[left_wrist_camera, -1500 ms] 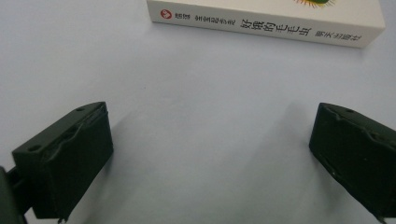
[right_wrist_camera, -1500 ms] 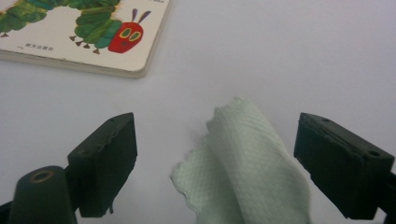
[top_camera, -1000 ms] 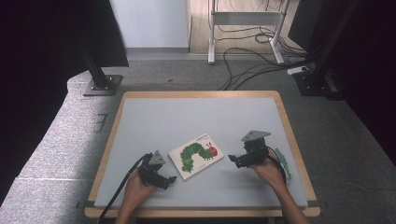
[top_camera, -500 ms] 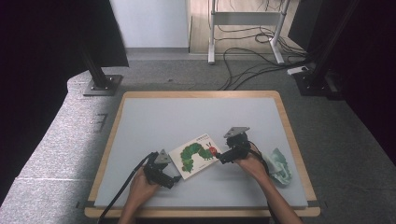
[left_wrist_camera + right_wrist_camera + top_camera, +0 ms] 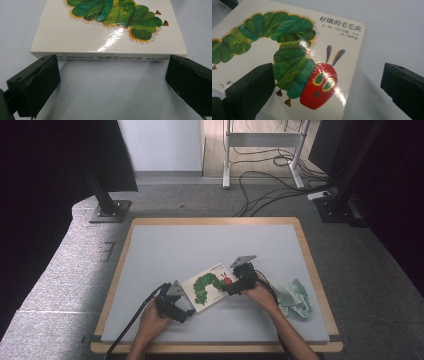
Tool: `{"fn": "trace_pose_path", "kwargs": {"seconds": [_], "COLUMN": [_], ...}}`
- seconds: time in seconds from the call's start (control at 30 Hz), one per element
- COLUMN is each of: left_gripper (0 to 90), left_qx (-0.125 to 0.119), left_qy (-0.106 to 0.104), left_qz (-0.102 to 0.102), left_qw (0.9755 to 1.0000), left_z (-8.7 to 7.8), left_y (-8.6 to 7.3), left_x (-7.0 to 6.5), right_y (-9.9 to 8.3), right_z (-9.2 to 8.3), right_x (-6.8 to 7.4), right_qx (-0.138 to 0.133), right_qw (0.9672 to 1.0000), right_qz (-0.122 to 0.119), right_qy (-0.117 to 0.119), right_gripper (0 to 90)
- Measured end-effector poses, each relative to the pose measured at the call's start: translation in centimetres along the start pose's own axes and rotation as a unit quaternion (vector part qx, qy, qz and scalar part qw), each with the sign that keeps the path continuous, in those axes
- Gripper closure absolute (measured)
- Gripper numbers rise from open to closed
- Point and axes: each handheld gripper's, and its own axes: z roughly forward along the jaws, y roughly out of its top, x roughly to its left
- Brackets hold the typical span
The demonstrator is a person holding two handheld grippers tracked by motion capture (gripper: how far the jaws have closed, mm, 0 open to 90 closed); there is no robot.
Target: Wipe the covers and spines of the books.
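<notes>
A white board book (image 5: 207, 287) with a green caterpillar on its cover lies flat on the grey table, front of centre. My left gripper (image 5: 188, 312) is low at the book's near-left corner. In the left gripper view its jaws stand wide open (image 5: 110, 82), one at each end of the book's spine (image 5: 110, 57), just short of it. My right gripper (image 5: 230, 289) is at the book's right edge. Its jaws are open (image 5: 329, 85): one hangs over the cover (image 5: 294, 57) beside the red head, the other over bare table off the edge.
A crumpled pale green cloth (image 5: 296, 297) lies right of my right hand, near the table's wooden rim (image 5: 215, 221). Stands and cables cover the floor beyond the table.
My right gripper has moved left, away from the cloth and onto the book's right edge. My left gripper has stayed near the book's left corner.
</notes>
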Motion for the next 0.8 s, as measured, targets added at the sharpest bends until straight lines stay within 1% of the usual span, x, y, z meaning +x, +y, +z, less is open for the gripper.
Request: {"fn": "trace_pose_path", "kwargs": {"seconds": [0.07, 0.13, 0.23, 0.3, 0.4, 0.6, 0.8], "left_gripper": [0.0, 0.0, 0.0, 0.0, 0.0, 0.0, 0.0], "left_qx": [0.000, 0.000, 0.000, 0.000, 0.000, 0.000, -0.001], "left_qy": [0.000, -0.001, -0.001, 0.000, 0.000, 0.000, 0.000], "left_qz": [0.001, 0.000, 0.001, 0.000, 0.000, 0.000, 0.000], "left_qw": [1.0000, 1.0000, 1.0000, 1.0000, 1.0000, 1.0000, 1.0000], "left_z": [0.0, 0.0, 0.0, 0.0, 0.0, 0.0, 0.0], "left_y": [0.0, 0.0, 0.0, 0.0, 0.0, 0.0, 0.0], "left_x": [0.0, 0.0, 0.0, 0.0, 0.0, 0.0, 0.0], "right_y": [0.0, 0.1, 0.2, 0.3, 0.4, 0.7, 0.7], "right_z": [0.4, 0.6, 1.1, 1.4, 1.6, 1.5, 0.7], "right_x": [0.1, 0.1, 0.1, 0.2, 0.3, 0.5, 0.8], "right_qx": [0.003, 0.001, -0.002, -0.002, -0.006, -0.001, -0.019], "right_qw": [1.0000, 0.9999, 0.9994, 0.9991, 0.9988, 0.9991, 0.9988], "right_qz": [-0.001, 0.006, 0.009, 0.017, 0.023, 0.022, 0.030], "right_qy": [0.004, 0.014, 0.032, 0.040, 0.043, 0.036, 0.034], "right_gripper": [0.0, 0.0, 0.0, 0.0, 0.0, 0.0, 0.0]}}
